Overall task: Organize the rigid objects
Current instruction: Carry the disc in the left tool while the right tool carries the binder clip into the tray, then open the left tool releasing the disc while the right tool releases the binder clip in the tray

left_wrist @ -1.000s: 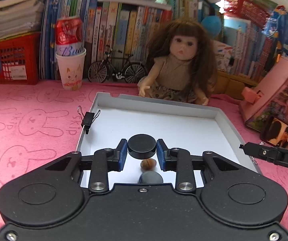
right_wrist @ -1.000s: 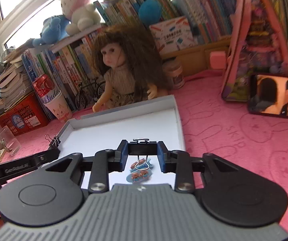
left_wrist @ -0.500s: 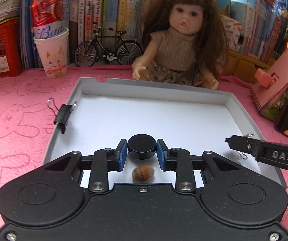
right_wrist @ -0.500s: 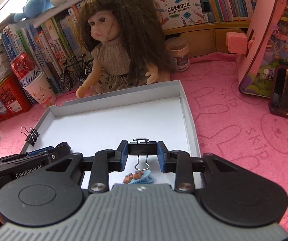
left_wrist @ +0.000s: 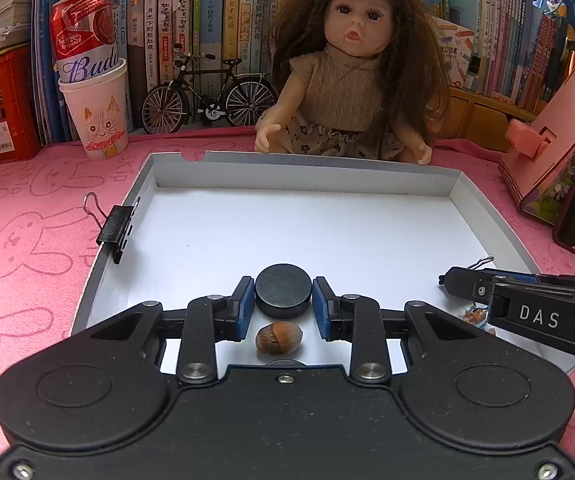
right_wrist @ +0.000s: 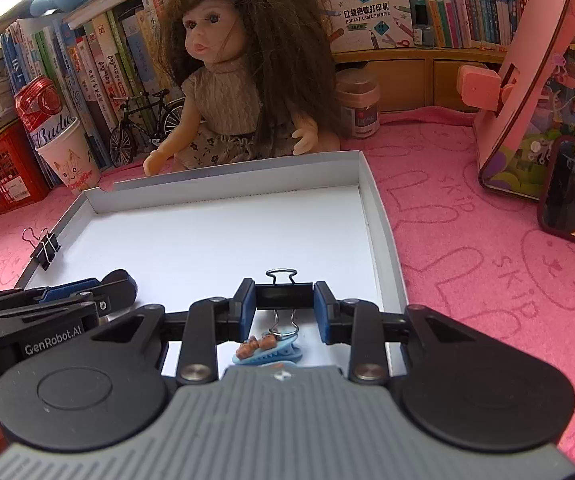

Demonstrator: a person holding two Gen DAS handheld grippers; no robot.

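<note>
Setting: pink rabbit-print cloth [left_wrist: 27, 240] over the desk, with a row of books, a long-haired doll [left_wrist: 351, 80], a model bicycle and a red can in a paper cup behind.
Tray: shallow white cardboard box lid [left_wrist: 303, 172] lying flat on the cloth – the place where the small things are being gathered, as far as I can judge.
Left gripper [left_wrist: 283, 300]: jaws narrow, blue pads pressed on both sides of a flat round black disc [left_wrist: 283, 290], held low over the near part of the tray floor.
Right gripper [right_wrist: 284, 300]: jaws narrow, clamped across the body of a black metal binder clip [right_wrist: 283, 295], whose wire loops stick out front and back; it hangs over the tray's near right corner.
Already in the tray: 1 brown hazelnut [left_wrist: 279, 338] just behind the disc, and 1 light-blue plastic hair clip with small brown bears [right_wrist: 267, 350] under the right gripper.
On the rim: a second black binder clip [left_wrist: 116, 227] is clipped to the tray's left wall.
Progress: well on – 2 pieces lie inside and 2 more are carried over the floor but not released.
Left to do: set down and let go of the disc and the clip; whether more things wait outside the views cannot be told.
</note>
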